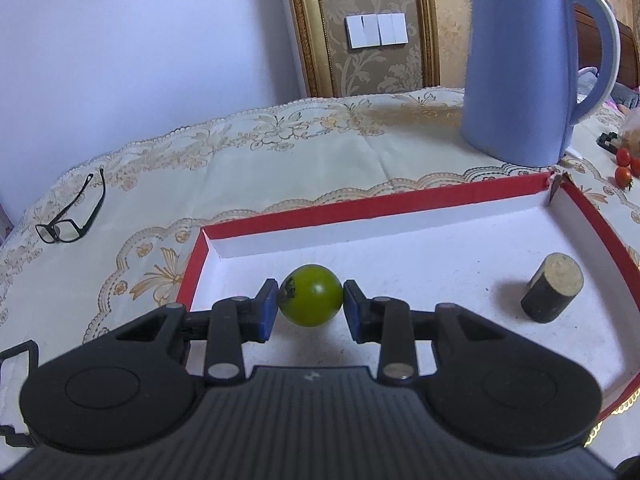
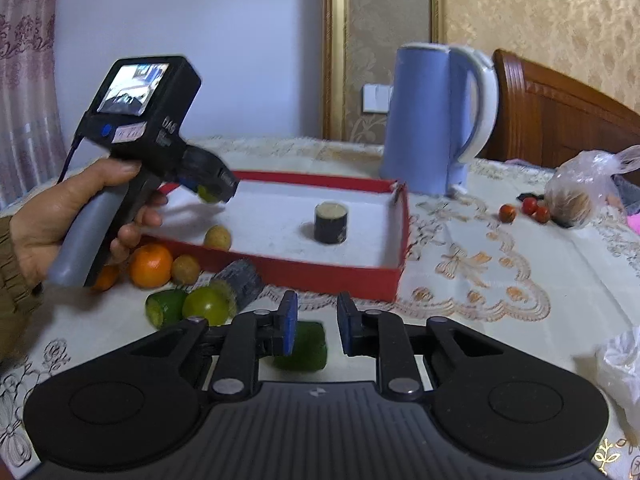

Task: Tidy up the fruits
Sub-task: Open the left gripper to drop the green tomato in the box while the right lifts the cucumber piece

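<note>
My left gripper (image 1: 310, 294) is shut on a small green tomato (image 1: 314, 304), held just above the white floor of the red-walled box (image 1: 360, 204), near its left end. From the right wrist view, a hand holds that left gripper (image 2: 214, 192) over the box (image 2: 320, 276) with the green tomato (image 2: 206, 195) in its tips. My right gripper (image 2: 317, 318) hangs shut and holds nothing, in front of the box. On the cloth just below it lies a green fruit piece (image 2: 308, 350). Left of it sit two green fruits (image 2: 208, 306), an orange (image 2: 151, 266) and brown round fruits (image 2: 186, 270).
A dark cylinder with a pale top (image 1: 552, 292) stands in the box's right half. Behind the box is a blue kettle (image 1: 532, 64). Glasses (image 1: 72, 216) lie at the left. Red cherry tomatoes (image 2: 530, 206) and a plastic bag (image 2: 580, 192) are at the right. Another dark cylinder (image 2: 240, 280) lies by the fruits.
</note>
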Demonstrator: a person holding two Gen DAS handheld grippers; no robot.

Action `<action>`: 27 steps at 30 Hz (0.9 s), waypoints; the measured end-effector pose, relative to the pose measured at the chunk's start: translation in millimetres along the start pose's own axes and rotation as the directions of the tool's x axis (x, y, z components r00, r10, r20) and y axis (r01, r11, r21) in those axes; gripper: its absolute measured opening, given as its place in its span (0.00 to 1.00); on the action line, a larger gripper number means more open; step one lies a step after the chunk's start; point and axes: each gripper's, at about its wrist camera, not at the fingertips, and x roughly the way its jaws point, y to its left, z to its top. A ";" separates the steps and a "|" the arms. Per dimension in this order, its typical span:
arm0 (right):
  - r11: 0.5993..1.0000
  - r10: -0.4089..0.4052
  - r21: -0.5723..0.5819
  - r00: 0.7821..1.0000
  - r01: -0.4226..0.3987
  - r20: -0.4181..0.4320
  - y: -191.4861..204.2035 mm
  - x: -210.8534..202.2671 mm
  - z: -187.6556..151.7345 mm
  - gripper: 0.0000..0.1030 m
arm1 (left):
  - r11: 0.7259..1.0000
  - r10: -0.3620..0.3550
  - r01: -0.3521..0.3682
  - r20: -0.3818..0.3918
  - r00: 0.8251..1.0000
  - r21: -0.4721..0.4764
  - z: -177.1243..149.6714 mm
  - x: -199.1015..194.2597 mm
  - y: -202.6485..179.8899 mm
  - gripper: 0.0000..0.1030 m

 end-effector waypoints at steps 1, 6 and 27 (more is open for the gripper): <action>1.000 -0.003 -0.016 1.000 0.003 -0.004 2.8 -0.3 -1.2 0.21 | 1.000 0.000 0.000 -0.002 1.000 -0.002 0.2 1.0 0.9 0.32; 0.999 -0.026 -0.024 0.999 0.025 -0.035 5.4 6.8 -5.7 0.27 | 1.000 0.007 -0.007 0.005 1.000 -0.020 2.6 0.7 6.4 0.36; 1.000 -0.009 -0.023 0.996 0.007 -0.083 13.2 27.9 -9.8 0.37 | 0.983 -0.006 0.041 0.193 0.981 -0.178 -28.6 -125.9 67.5 0.69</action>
